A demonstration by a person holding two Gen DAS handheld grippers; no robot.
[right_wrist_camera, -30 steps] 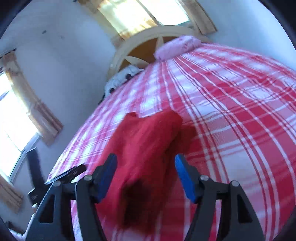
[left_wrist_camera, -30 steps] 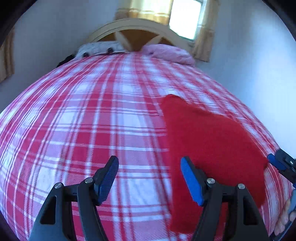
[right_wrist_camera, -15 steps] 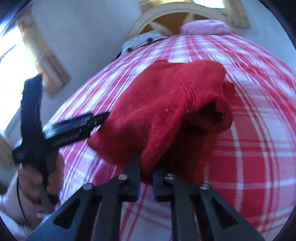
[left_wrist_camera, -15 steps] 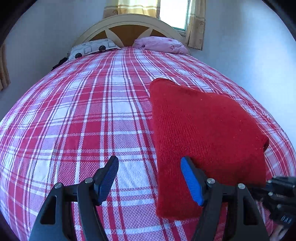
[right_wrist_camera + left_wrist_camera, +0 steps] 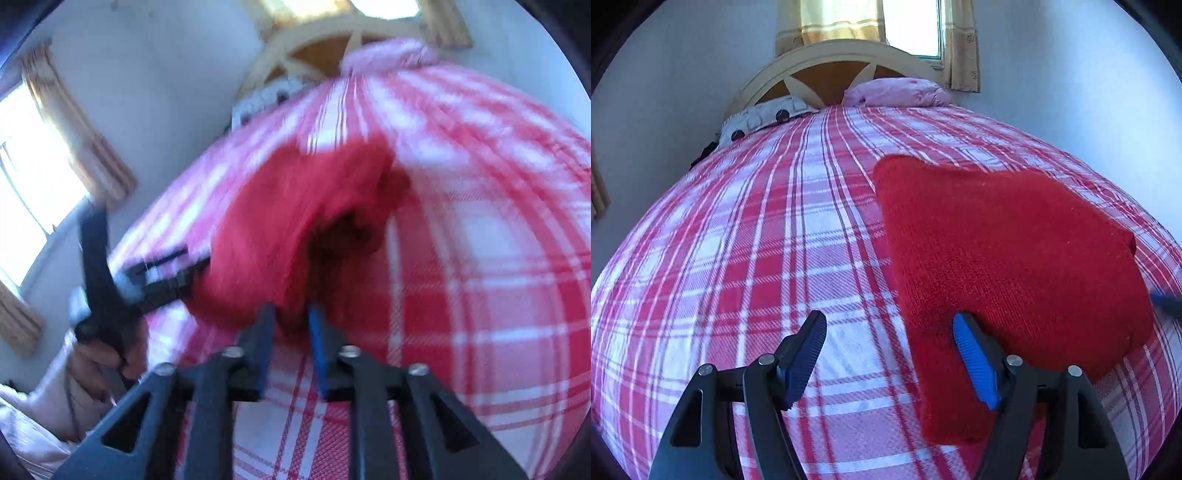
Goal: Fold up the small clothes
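Observation:
A red knitted garment (image 5: pixel 1004 251) lies folded on the red and white checked bedspread (image 5: pixel 757 240), right of centre in the left wrist view. My left gripper (image 5: pixel 890 354) is open, low over the bed, its right finger against the garment's near left edge. In the right wrist view, which is blurred, my right gripper (image 5: pixel 290 325) is nearly shut on the near edge of the red garment (image 5: pixel 280 229), lifting it so it bulges. The left gripper (image 5: pixel 162 277) shows at the garment's left side.
A wooden headboard (image 5: pixel 827 66), a patterned pillow (image 5: pixel 764 118) and a pink pillow (image 5: pixel 897 92) are at the far end of the bed. White walls and curtained windows (image 5: pixel 912 26) surround it. The person's hand (image 5: pixel 99 354) holds the left gripper.
My right gripper closed on the garment's edge and has lifted it. My left gripper stayed open and moved a little closer to the garment's left edge.

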